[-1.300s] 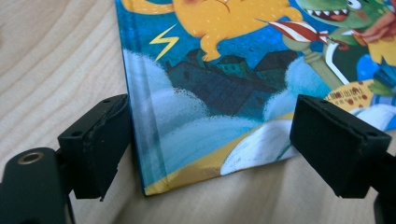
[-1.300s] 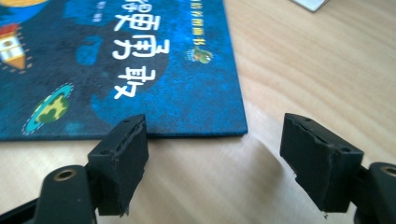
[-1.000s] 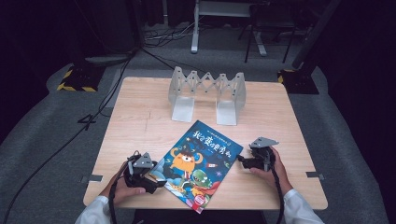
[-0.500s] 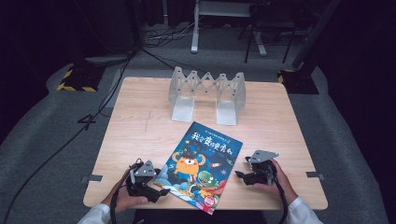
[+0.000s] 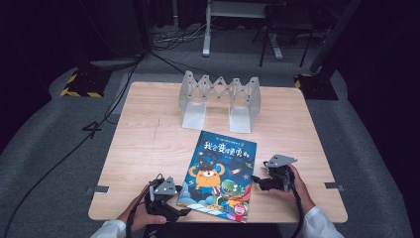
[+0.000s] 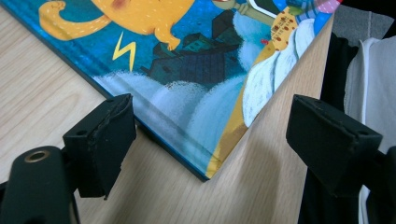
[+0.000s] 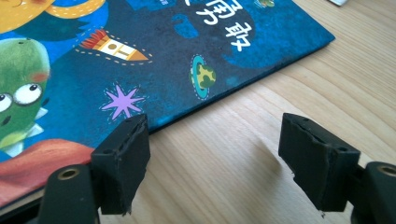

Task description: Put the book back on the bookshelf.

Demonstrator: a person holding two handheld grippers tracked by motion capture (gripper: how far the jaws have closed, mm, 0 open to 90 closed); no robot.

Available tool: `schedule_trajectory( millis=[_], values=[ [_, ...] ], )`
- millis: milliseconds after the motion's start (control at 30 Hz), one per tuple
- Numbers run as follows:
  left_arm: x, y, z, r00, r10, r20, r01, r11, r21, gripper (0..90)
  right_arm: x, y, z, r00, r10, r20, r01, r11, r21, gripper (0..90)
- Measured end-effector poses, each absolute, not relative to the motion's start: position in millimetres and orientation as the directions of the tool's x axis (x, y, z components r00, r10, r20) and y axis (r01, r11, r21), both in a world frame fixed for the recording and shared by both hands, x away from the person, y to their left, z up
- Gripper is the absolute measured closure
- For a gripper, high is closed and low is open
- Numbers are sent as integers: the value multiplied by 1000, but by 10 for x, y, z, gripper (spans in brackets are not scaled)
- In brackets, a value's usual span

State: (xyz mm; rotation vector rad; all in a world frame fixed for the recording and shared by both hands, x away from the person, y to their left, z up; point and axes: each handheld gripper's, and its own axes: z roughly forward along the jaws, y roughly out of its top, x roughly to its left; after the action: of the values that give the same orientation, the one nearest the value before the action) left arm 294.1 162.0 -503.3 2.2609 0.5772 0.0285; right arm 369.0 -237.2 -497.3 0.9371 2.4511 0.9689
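The picture book (image 5: 219,174) lay flat on the wooden table (image 5: 148,148), near the front edge, a little turned so that its top pointed away and to the right. Its cover was dark blue, with an orange monster, a green creature and white characters for the title. The left gripper (image 5: 183,211) was at the near left corner of the book, close to the table edge. In the left gripper view this corner (image 6: 208,173) sat between the two black jaws, which stood wide apart and released; the left jaw was just beside the book's edge, and I cannot tell if it touched it. The right gripper (image 5: 253,179) was at the right long edge of the book, held in the person's right hand (image 5: 292,186). In the right gripper view its jaws were also spread and held nothing; one jaw was at the book's edge (image 7: 219,95) and the other was over the bare wood. At the far side of the table stood a grey folding book rack (image 5: 220,96), well apart from the book.
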Motion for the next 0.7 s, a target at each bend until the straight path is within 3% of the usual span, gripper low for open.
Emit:
schedule_trajectory(
  millis=[233, 567, 700],
  values=[
    [2922, 1488, -5037, 904, 399, -151, 381, -594, 709, 167, 3669, -2482, -4974, -720, 693, -51, 472, 542, 695, 228],
    [2871, 1351, -5035, 916, 376, -139, 358, -611, 706, 172, 3349, -2707, -4925, -755, 655, -30, 486, 590, 645, 209],
    [2833, 1231, -5037, 927, 365, -85, 316, -640, 700, 173, 3232, -2735, -4912, -768, 639, -34, 477, 608, 635, 219]
  ],
)
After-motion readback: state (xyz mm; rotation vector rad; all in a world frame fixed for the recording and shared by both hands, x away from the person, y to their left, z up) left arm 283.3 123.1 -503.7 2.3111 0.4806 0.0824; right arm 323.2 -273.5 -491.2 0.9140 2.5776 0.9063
